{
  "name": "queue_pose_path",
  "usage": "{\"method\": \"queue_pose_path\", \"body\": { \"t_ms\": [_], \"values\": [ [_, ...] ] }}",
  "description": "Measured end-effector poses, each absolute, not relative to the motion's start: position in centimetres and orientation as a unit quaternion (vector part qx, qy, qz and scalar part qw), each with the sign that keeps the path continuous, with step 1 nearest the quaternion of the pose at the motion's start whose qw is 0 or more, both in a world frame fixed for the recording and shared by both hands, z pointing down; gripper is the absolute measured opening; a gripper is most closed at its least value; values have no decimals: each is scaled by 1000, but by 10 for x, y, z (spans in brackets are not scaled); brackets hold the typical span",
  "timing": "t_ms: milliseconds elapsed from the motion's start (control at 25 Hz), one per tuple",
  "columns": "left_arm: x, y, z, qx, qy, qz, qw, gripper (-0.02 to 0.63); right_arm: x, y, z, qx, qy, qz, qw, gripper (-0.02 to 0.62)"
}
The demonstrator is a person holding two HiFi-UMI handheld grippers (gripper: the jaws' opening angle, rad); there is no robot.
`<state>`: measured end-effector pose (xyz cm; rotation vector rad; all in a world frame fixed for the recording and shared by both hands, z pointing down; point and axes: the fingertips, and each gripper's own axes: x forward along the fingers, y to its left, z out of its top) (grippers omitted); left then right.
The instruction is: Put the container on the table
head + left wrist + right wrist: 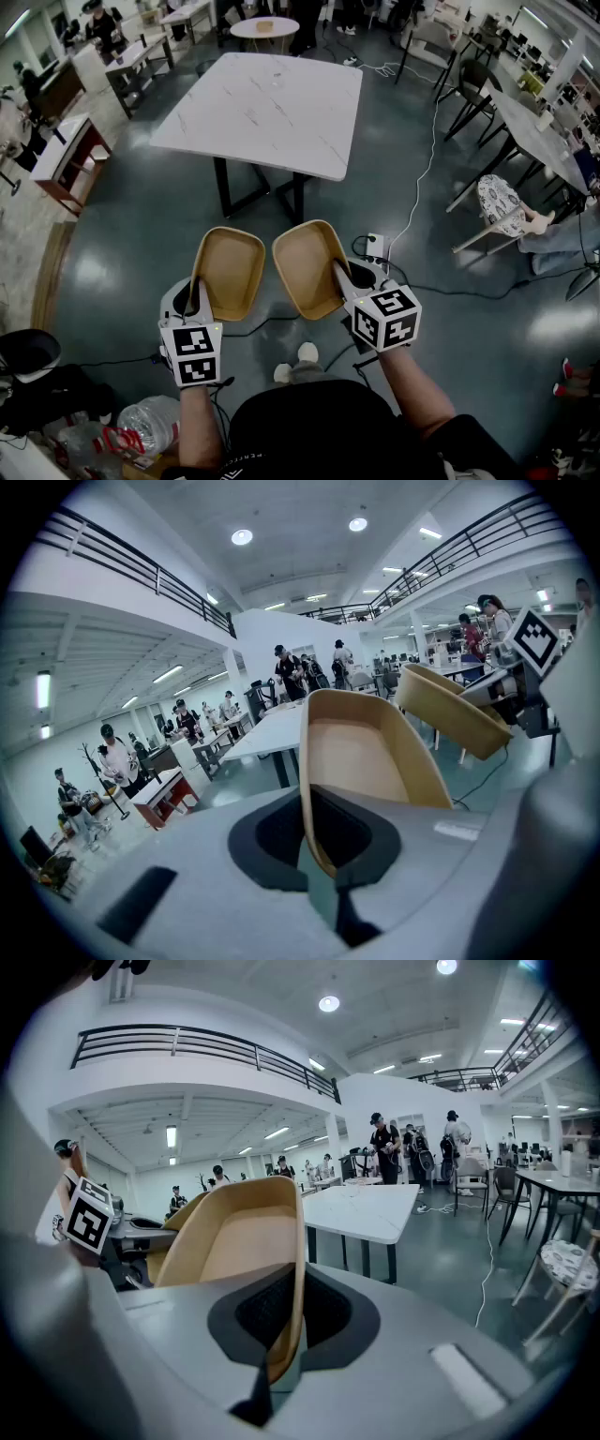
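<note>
While its jaws are closed down to a thin slit, the left gripper pinches the near rim of the left container, a shallow tan tray with rounded corners; the rim wall runs edge-on between the dark pads. The tray rises away from the gripper, its hollow side facing up and toward the person.

The right gripper is closed the same way on the near rim of the right container, a matching tan tray, held tilted with its hollow turned slightly toward the left one.

From the head view the two trays sit side by side in the air, just beside each other with a narrow gap between their inner edges. Each gripper's marker cube is on the near end, above the person's forearm.

Both trays hang over the dark glossy floor, short of the white marble-topped table, which stands ahead on black legs. A white power strip lies on the floor just past the right tray, and a white cable runs from it along the table's right side. A crumpled plastic bottle lies at the lower left.
</note>
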<state>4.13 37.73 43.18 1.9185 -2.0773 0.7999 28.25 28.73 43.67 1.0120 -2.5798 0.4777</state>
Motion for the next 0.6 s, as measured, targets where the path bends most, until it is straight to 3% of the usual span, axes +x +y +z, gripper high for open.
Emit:
{"method": "queue_pose_path", "body": {
  "t_ms": [600],
  "values": [
    [48, 359, 439, 643, -707, 270, 116, 2, 284, 262, 441, 339, -910, 184, 153, 2]
  ]
}}
